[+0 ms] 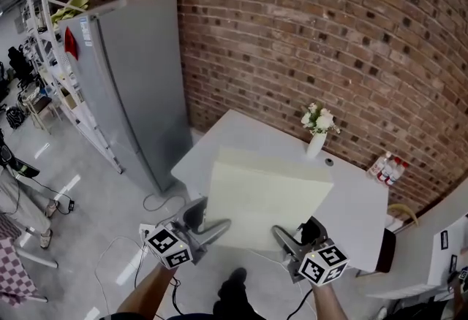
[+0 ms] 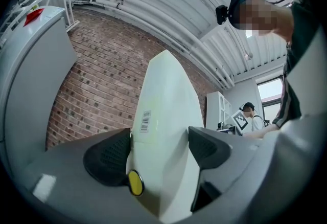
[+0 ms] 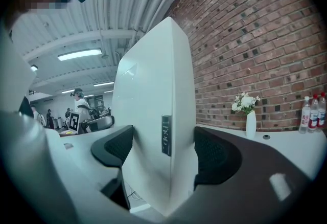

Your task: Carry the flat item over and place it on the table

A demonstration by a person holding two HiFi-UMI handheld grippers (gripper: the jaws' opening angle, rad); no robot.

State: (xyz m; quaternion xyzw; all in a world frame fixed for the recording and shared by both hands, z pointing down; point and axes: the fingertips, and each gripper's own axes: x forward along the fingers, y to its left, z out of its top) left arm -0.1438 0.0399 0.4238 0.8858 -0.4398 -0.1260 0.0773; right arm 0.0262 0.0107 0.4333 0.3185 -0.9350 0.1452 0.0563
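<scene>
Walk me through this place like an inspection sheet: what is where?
Surface: white table, mostly bare; the panel is not yet on it.
Job's things: pale flat panel, held in the air at the table's near side.
Clutter: vase of flowers near the table's far edge; bottles by the wall.
Tongs: left tongs and right tongs both clamp the panel.
Cables: cable on the floor beside the fridge.
Surroundings: brick wall, rack.

even bright indoor light, ceiling tube lamp (image 3: 79,54) glowing; strong fisheye bending, dark vignette corners; near jaws slightly soft.
</scene>
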